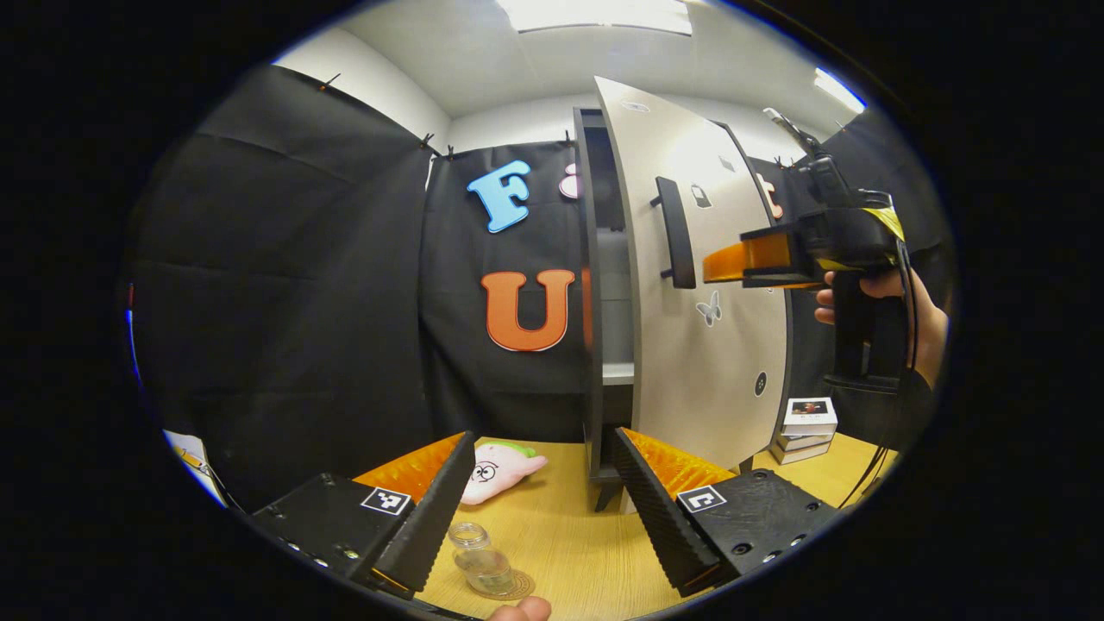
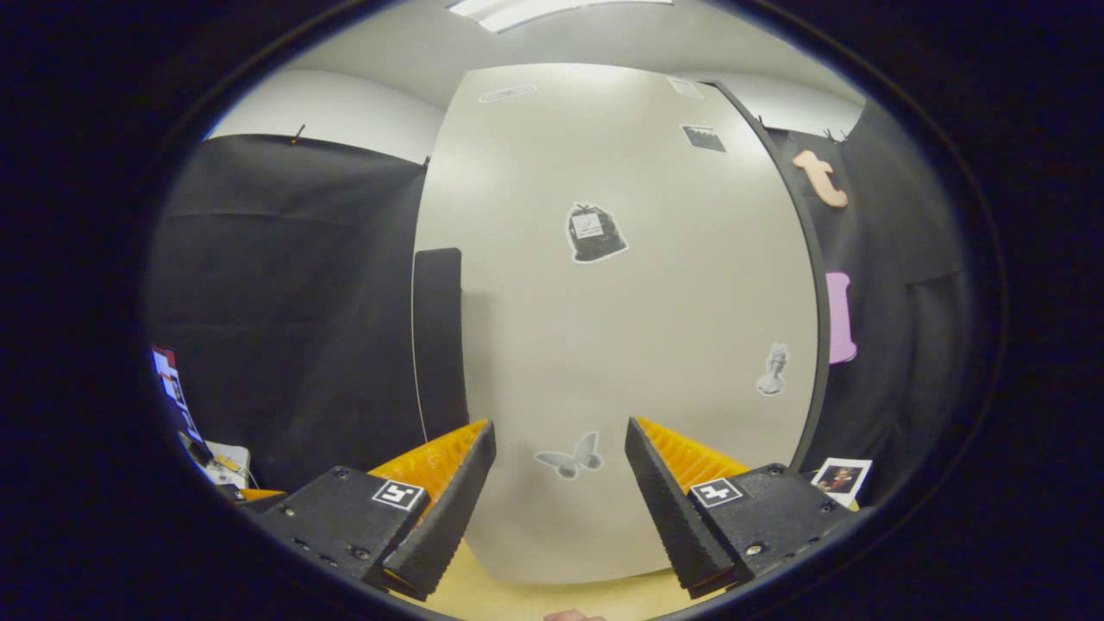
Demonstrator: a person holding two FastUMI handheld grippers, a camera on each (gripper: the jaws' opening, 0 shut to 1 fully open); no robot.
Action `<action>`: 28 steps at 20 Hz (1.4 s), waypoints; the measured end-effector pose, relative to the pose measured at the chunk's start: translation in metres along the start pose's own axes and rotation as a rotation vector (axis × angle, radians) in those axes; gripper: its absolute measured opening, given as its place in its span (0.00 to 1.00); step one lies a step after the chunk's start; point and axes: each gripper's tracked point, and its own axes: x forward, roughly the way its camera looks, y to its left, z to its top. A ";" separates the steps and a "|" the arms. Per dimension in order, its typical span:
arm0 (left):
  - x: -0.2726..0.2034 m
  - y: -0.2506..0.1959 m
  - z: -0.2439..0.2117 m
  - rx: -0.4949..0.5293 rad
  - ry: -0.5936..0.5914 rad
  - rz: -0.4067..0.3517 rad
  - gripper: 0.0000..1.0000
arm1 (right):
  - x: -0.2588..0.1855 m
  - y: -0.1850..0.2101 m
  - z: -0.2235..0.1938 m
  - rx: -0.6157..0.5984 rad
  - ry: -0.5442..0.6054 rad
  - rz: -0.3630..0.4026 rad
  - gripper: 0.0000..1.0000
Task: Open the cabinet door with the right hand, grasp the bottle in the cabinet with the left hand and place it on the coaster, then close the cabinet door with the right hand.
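Bottle (image 1: 479, 561) set on the coaster (image 1: 509, 588), near left.
Cabinet door (image 1: 699, 285) ajar; closing remains. Right gripper (image 2: 559, 500) and left gripper (image 1: 535, 509) both gape, holding nothing.

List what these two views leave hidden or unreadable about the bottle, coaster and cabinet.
- Bottle and coaster, left gripper view: low at the image edge, partly behind the left tool's finger; whether it sits squarely is unclear.
- Cabinet interior, left gripper view: the half-open door screens most shelves.
- Door handle, right gripper view: seen edge-on.
- Right tool: contact with the door cannot be told.
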 end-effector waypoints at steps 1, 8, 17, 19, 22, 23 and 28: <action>-0.001 -0.001 0.001 -0.003 0.001 0.002 0.96 | -0.005 -0.007 -0.003 0.006 0.002 -0.017 0.94; -0.001 -0.007 0.011 0.021 -0.018 0.000 0.96 | -0.065 -0.039 -0.006 0.057 -0.008 -0.087 0.97; -0.001 -0.045 0.029 0.028 -0.053 -0.064 0.96 | -0.145 -0.086 0.008 0.009 -0.070 -0.231 0.97; 0.001 -0.050 0.031 0.044 -0.067 -0.068 0.96 | -0.161 -0.096 0.002 -0.017 -0.085 -0.290 0.97; -0.004 -0.056 0.025 0.045 -0.055 -0.065 1.00 | -0.186 -0.122 -0.038 -0.085 -0.017 -0.415 0.97; -0.006 -0.058 0.025 0.039 -0.057 -0.061 0.96 | -0.191 -0.124 -0.048 -0.088 0.000 -0.423 0.97; -0.011 -0.062 0.025 0.060 -0.059 -0.047 0.96 | -0.228 -0.155 -0.080 -0.088 0.054 -0.568 0.94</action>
